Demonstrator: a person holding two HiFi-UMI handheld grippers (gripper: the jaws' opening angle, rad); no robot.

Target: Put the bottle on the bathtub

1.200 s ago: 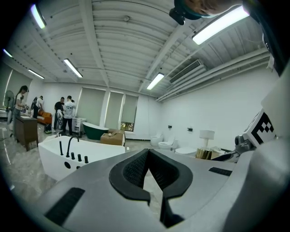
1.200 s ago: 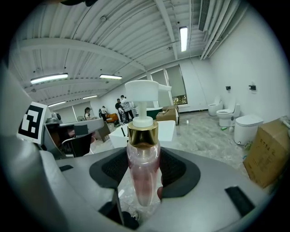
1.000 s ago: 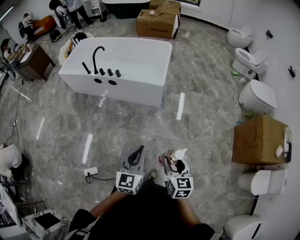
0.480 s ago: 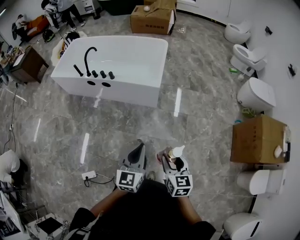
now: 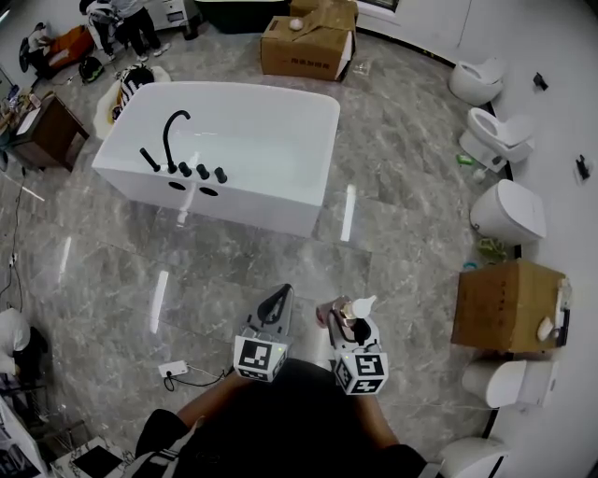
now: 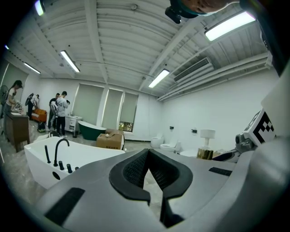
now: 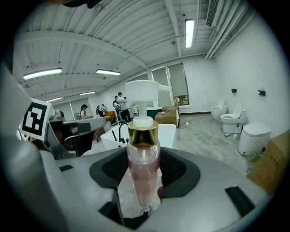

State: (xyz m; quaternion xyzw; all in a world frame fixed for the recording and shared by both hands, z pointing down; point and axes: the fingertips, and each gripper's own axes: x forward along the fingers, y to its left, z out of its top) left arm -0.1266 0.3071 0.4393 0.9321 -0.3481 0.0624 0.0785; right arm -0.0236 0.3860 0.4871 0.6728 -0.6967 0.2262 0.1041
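A pink pump bottle (image 7: 142,167) with a gold collar and white pump head (image 5: 355,309) stands upright between the jaws of my right gripper (image 5: 344,320), which is shut on it. My left gripper (image 5: 277,302) is beside it at bottom centre of the head view, its jaws closed together with nothing between them (image 6: 147,174). The white bathtub (image 5: 280,191) with a black curved faucet (image 5: 171,135) stands on the marble floor well ahead and to the left, far from both grippers. It also shows at the left in the left gripper view (image 6: 41,161).
Toilets (image 5: 506,210) line the right wall beside a cardboard box (image 5: 506,303). Another cardboard box (image 5: 308,42) sits behind the tub. A power strip with a cable (image 5: 173,369) lies on the floor at lower left. People stand at the far left (image 5: 121,19), near a wooden cabinet (image 5: 47,131).
The view has moved forward; the bathtub sits slightly lower and nearer in the head view. Both grippers keep their places and the right one still holds the bottle.
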